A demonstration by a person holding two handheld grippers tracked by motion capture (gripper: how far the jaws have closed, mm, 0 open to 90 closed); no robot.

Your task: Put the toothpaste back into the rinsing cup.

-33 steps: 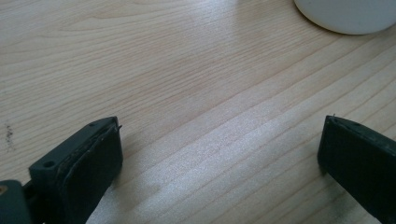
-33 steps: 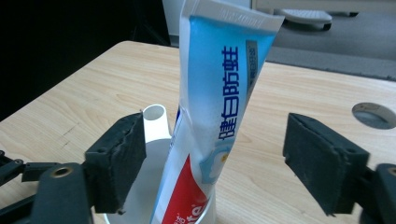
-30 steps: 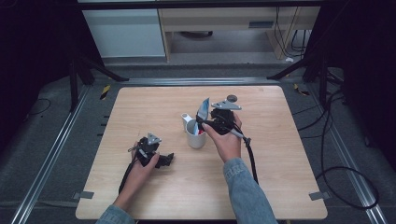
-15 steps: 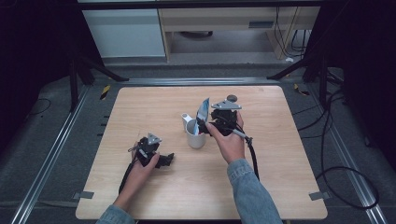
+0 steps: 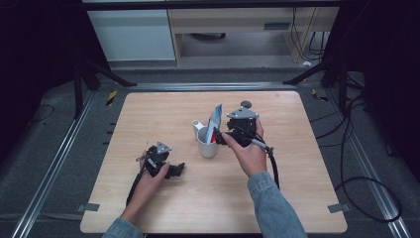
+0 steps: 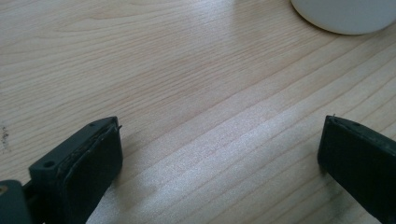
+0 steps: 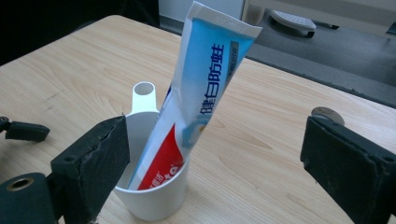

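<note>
Looking along the right gripper (image 7: 215, 154), we see its jaws spread wide, having just been opening, with nothing pressed between the pads. The toothpaste tube (image 7: 205, 88) stands in the white cup (image 7: 154, 200), leaning toward the cup's far rim, its crimped end uppermost and its blue, white and red print facing us. The cup rests upright on the wooden table (image 7: 261, 154), and its flat handle tab (image 7: 144, 95) with a round hole projects from the rim on the far side. In the high view we locate the right gripper (image 5: 220, 137) just beside the cup (image 5: 207, 146), near the table's (image 5: 297, 198) centre, with the tube (image 5: 214, 121) rising above it. We hold the left gripper (image 5: 178, 169) low on the table, near the cup on its left. In the left gripper view its jaws are released and wide apart over bare wood, with the cup's base (image 6: 345, 16) beyond them.
</note>
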